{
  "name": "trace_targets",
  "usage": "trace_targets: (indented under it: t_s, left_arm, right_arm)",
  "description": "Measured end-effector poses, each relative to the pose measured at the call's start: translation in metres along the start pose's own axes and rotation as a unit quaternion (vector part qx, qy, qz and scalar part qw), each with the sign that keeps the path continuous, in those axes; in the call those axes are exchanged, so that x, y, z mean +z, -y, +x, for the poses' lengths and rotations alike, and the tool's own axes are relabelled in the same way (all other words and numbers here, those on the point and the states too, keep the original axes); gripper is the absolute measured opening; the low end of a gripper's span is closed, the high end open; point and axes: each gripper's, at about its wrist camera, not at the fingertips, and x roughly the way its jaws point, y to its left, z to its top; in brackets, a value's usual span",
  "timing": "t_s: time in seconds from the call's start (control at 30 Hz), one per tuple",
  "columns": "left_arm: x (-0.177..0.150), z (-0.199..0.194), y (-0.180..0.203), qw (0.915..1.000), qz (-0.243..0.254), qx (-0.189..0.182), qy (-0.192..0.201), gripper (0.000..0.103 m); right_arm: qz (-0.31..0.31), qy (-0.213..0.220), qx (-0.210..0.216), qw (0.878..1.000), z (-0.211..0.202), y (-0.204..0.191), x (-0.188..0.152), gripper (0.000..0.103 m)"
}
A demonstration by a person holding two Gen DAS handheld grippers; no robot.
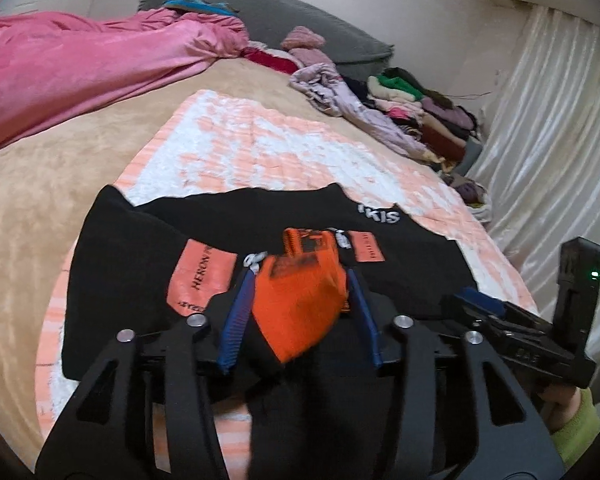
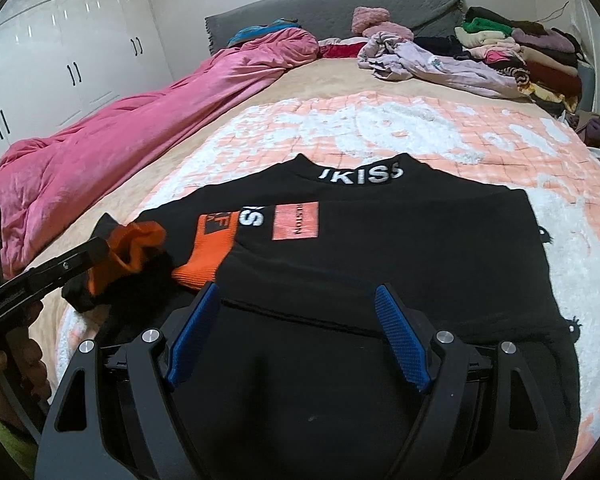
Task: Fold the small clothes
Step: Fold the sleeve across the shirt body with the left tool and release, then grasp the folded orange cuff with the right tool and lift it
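A black top (image 2: 380,248) with white lettering at the collar and orange patches lies flat on a peach-and-white quilted mat (image 2: 420,120). One orange cuff (image 2: 208,248) rests folded across its chest. The other sleeve's orange cuff (image 1: 300,300), blurred, sits between the blue pads of my left gripper (image 1: 300,272), whose jaws stand partly apart and do not clamp it. That gripper (image 2: 96,250) shows at the top's left side with the cuff bunched at its tip. My right gripper (image 2: 297,289) hovers open over the top's lower half, nothing between its pads; its tip (image 1: 476,296) shows at the right.
A pink duvet (image 2: 120,132) is heaped along the bed's left side. Loose and stacked clothes (image 2: 520,52) lie at the far right by the grey headboard (image 2: 320,12). White wardrobe doors (image 2: 72,48) stand on the left, a pale curtain (image 1: 552,140) on the right.
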Motion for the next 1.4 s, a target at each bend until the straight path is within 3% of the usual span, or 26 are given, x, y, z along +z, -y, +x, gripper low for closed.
trace_targets:
  t_s: [0.2,0.33,0.43,0.6,0.73,0.77,0.83,0.93,1.07,1.4]
  left_arm:
    - [0.007,-0.006,-0.010,0.9993,-0.029,0.014,0.016,0.043]
    - [0.009,-0.012,-0.030,0.9960,-0.067,0.049,0.030,0.052]
    - [0.011,-0.018,-0.042,0.9919,-0.076,0.094,0.041,0.055]
    - [0.013,-0.029,-0.056,0.9858,-0.087,0.132,0.057,0.064]
    - [0.015,-0.038,-0.064,0.9823,-0.097,0.142,0.073,0.069]
    - [0.015,-0.039,-0.066,0.9817,-0.100,0.144,0.075,0.069]
    - [0.015,-0.041,-0.068,0.9811,-0.103,0.145,0.076,0.069]
    - [0.015,-0.038,-0.070,0.9811,-0.106,0.144,0.074,0.069]
    - [0.016,-0.039,-0.068,0.9812,-0.104,0.144,0.076,0.069]
    - [0.020,-0.054,-0.062,0.9786,-0.102,0.143,0.106,0.071]
  right_arm:
    - [-0.009,-0.009,0.021,1.000,0.005,-0.017,0.001,0.079]
    - [-0.005,-0.031,0.062,0.998,0.014,-0.032,0.001,0.079]
    - [0.004,-0.057,0.102,0.993,0.026,-0.047,0.000,0.079]
    - [0.031,-0.104,0.147,0.983,0.054,-0.070,0.001,0.079]
    - [0.052,-0.134,0.162,0.976,0.078,-0.077,0.001,0.067]
    - [0.055,-0.133,0.161,0.976,0.082,-0.078,0.001,0.063]
    - [0.055,-0.127,0.160,0.977,0.085,-0.079,0.004,0.043]
    - [0.053,-0.127,0.180,0.974,0.090,-0.084,0.008,0.028]
    - [0.011,-0.095,0.172,0.981,0.082,-0.097,0.014,0.010]
    - [-0.058,0.023,0.150,0.987,0.024,-0.096,0.046,0.006]
